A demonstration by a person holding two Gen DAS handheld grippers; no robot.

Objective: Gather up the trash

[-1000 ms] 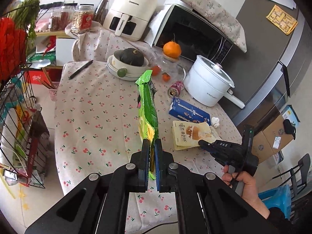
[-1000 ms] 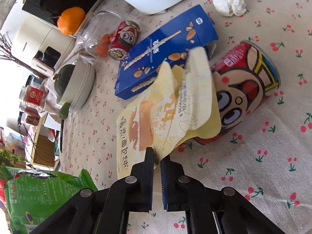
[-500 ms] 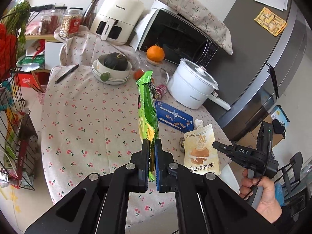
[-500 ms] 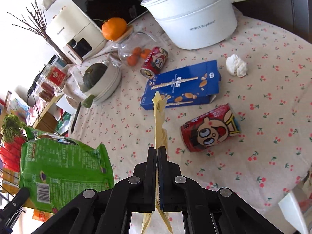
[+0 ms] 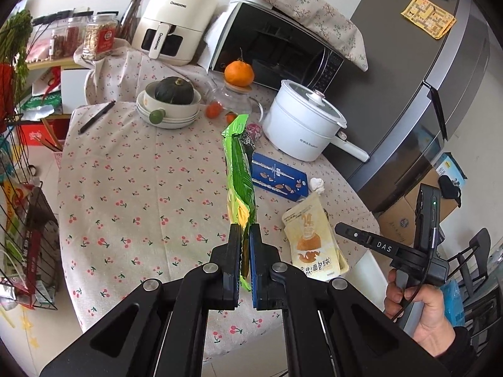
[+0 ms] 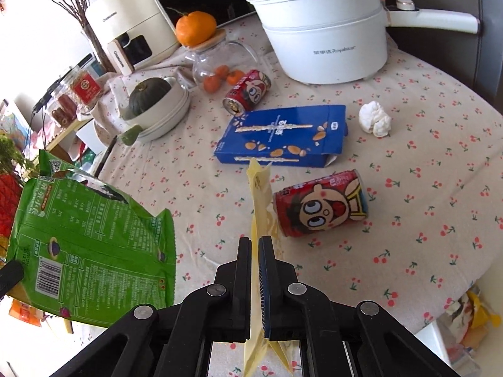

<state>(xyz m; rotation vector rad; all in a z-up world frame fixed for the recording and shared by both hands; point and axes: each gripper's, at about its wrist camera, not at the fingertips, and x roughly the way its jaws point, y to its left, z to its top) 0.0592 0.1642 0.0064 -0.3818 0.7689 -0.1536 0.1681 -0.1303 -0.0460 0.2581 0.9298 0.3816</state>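
Note:
My left gripper (image 5: 245,235) is shut on a green snack bag (image 5: 239,169) and holds it edge-on above the table; the bag also shows in the right wrist view (image 6: 91,245). My right gripper (image 6: 255,245) is shut on a yellow snack pouch (image 6: 259,194), lifted off the table; it shows flat-faced in the left wrist view (image 5: 311,242). On the cherry-print tablecloth (image 6: 424,207) lie a blue snack box (image 6: 283,135), a red cartoon can (image 6: 323,202) on its side, a second red can (image 6: 248,91) and a crumpled white tissue (image 6: 375,119).
A white electric pot (image 6: 323,28), a glass jar with an orange on top (image 6: 213,62), a bowl stack holding a green squash (image 5: 171,102), an air fryer (image 5: 174,19) and a microwave (image 5: 276,47) stand at the back. A pen (image 5: 96,116) lies left. A wire rack (image 5: 19,188) stands left of the table.
Both grippers pulled back from the table. The right gripper closed on the yellow pouch and lifted it clear of the red can. The green bag stays gripped.

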